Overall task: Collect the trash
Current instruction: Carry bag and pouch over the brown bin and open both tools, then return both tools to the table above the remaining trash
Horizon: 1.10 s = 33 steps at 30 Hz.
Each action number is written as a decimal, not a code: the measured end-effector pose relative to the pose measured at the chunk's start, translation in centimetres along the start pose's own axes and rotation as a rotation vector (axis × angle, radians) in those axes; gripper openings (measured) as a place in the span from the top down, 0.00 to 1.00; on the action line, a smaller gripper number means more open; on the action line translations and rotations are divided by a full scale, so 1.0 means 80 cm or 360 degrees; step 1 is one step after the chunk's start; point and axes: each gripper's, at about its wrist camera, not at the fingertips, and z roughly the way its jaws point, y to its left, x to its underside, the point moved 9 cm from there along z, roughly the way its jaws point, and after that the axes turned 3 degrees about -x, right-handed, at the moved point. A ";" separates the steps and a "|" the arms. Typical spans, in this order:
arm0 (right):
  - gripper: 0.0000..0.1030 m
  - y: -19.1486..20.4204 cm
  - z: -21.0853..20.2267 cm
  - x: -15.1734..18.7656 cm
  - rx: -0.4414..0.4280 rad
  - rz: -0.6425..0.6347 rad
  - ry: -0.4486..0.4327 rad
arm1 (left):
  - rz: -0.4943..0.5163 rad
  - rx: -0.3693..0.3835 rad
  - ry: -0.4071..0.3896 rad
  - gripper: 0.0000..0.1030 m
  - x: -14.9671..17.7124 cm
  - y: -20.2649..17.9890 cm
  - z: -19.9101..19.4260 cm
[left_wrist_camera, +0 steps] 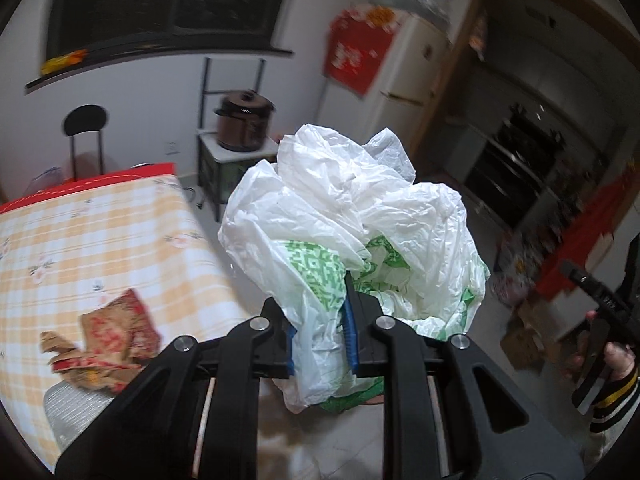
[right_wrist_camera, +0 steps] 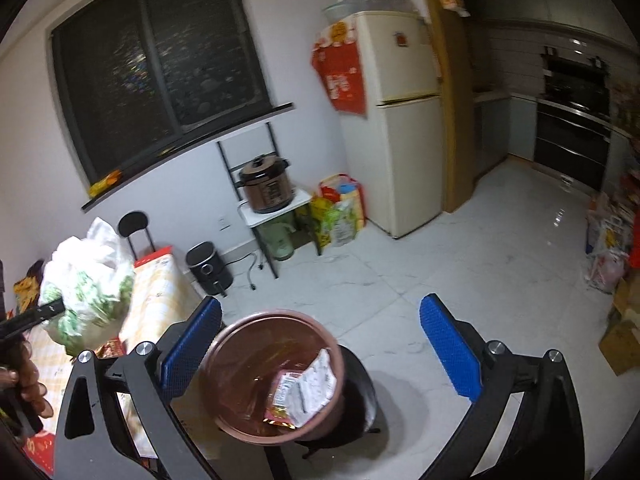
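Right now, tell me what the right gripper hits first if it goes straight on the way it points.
Probably the brown bin, just ahead and slightly left between the open right gripper fingers; a snack wrapper lies inside. Depth is unclear.

Quick count: one crumpled white plastic bag (left_wrist_camera: 340, 216) with green print, one torn brown paper wrapper (left_wrist_camera: 100, 336) on the one checkered table (left_wrist_camera: 100, 232), one brown bin (right_wrist_camera: 276, 376) with one snack packet (right_wrist_camera: 304, 392) inside. Also one pressure cooker (right_wrist_camera: 266, 190), one fridge (right_wrist_camera: 396, 120), one air fryer (right_wrist_camera: 208, 266), and two grippers, left (left_wrist_camera: 320, 340) and right (right_wrist_camera: 320, 344).
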 end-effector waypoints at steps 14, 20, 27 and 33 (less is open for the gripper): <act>0.05 -0.132 -0.075 0.056 0.0305 0.0282 -0.0038 | 0.0235 0.0114 0.0312 0.45 0.034 -0.108 0.147; 0.05 -0.135 -0.083 0.054 0.0303 0.0276 -0.0069 | 0.0236 0.0169 0.0233 0.16 0.018 -0.128 0.138; 0.05 -0.111 -0.081 0.040 0.0226 0.0230 -0.0105 | 0.0198 0.0104 0.0047 0.06 -0.011 -0.103 0.068; 0.05 -0.063 -0.059 0.022 0.0095 0.0142 -0.0100 | 0.0066 -0.0064 -0.0117 0.06 -0.031 -0.033 -0.009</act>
